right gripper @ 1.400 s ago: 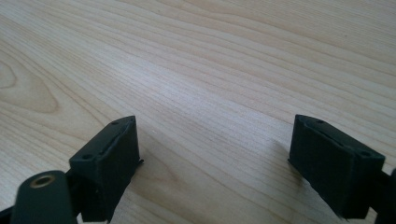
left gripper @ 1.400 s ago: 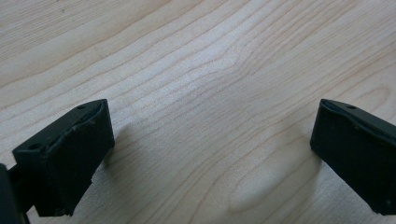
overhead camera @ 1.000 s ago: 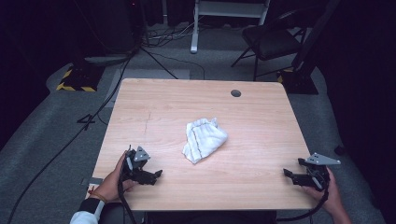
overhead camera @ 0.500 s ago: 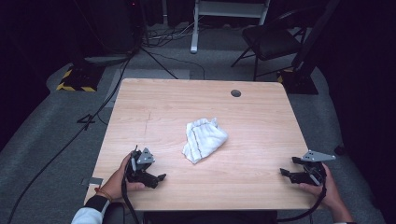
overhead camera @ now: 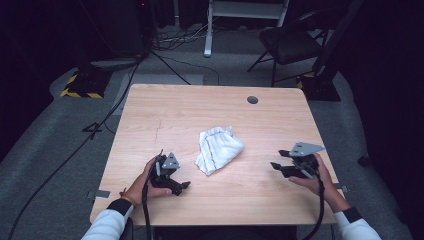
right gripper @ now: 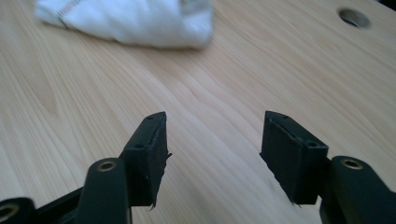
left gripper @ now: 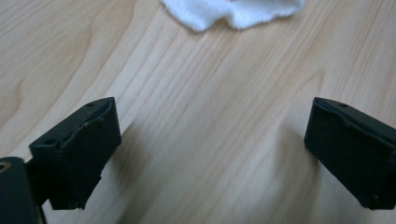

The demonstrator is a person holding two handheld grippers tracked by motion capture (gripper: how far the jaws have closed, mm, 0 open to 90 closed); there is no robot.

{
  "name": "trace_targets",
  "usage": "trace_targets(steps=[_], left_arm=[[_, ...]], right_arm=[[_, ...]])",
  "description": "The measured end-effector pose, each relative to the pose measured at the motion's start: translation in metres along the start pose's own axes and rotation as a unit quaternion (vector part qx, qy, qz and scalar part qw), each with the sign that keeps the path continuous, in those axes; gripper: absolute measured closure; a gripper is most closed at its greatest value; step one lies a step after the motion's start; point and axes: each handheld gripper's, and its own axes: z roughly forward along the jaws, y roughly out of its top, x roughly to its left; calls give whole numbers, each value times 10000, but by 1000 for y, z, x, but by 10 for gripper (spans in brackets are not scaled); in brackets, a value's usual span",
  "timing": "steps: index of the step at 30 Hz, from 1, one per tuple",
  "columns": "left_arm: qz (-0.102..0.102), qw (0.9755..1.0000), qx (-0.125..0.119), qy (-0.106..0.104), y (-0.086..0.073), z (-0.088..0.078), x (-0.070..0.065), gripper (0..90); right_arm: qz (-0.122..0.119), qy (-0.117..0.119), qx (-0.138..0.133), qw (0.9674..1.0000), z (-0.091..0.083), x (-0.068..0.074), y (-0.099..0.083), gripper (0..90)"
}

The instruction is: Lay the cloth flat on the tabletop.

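Wooden table (overhead camera: 165,115) amid dark floor, crumpled white towel (overhead camera: 218,149) at frame centre, left gripper (overhead camera: 181,186) lower left, jaws spread, right gripper (overhead camera: 276,166) lower right, jaws just narrowing, nothing between.

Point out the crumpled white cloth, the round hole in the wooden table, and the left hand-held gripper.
crumpled white cloth (overhead camera: 219,150), high view, middle of bundle.
round hole (overhead camera: 252,100), high view, its centre.
left hand-held gripper (overhead camera: 184,187), high view, between its fingertips.

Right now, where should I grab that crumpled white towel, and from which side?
Take the white towel by its near lower corner, the edge closest to the left gripper, coming in low from the left. It lies bunched, and that thin edge rests flat on the table.
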Motion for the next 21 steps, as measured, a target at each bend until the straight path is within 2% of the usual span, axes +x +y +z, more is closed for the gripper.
trace_targets(steps=[3, 4, 5, 6, 7, 11, 13, 16, 21], left_arm=[[-23, 10000, -34, 7, 7, 6, 1, 101], [-12, 10000, -64, -2, 13, 11, 2, 122], [-12, 10000, -64, -2, 13, 11, 2, 134], [-14, 10000, -89, 3, 19, 16, 4, 146], [3, 10000, -92, -4, 20, 18, 5, 150], [-6, 9999, -147, 27, 28, 23, 9, 209], [-55, 9998, -187, 53, 31, 26, 11, 256], [-39, 9997, -214, 55, 35, 30, 13, 301], [118, 9994, -296, -94, 41, 34, 13, 485]], right_arm=[[-207, 211, -83, 9995, 24, 17, 28, 442], [-265, 257, -120, 9992, 32, 23, 34, 450], [-265, 257, -120, 9992, 32, 23, 34, 450], [-374, 367, -104, 9986, 47, 33, 45, 455], [-422, 381, -89, 9983, 54, 38, 49, 459], [-496, 575, -118, 9970, 76, 51, 63, 476], [-567, 574, -107, 9967, 84, 55, 68, 478], [-518, 659, -159, 9964, 96, 60, 75, 479], [-477, 660, -164, 9965, 112, 66, 82, 470]])
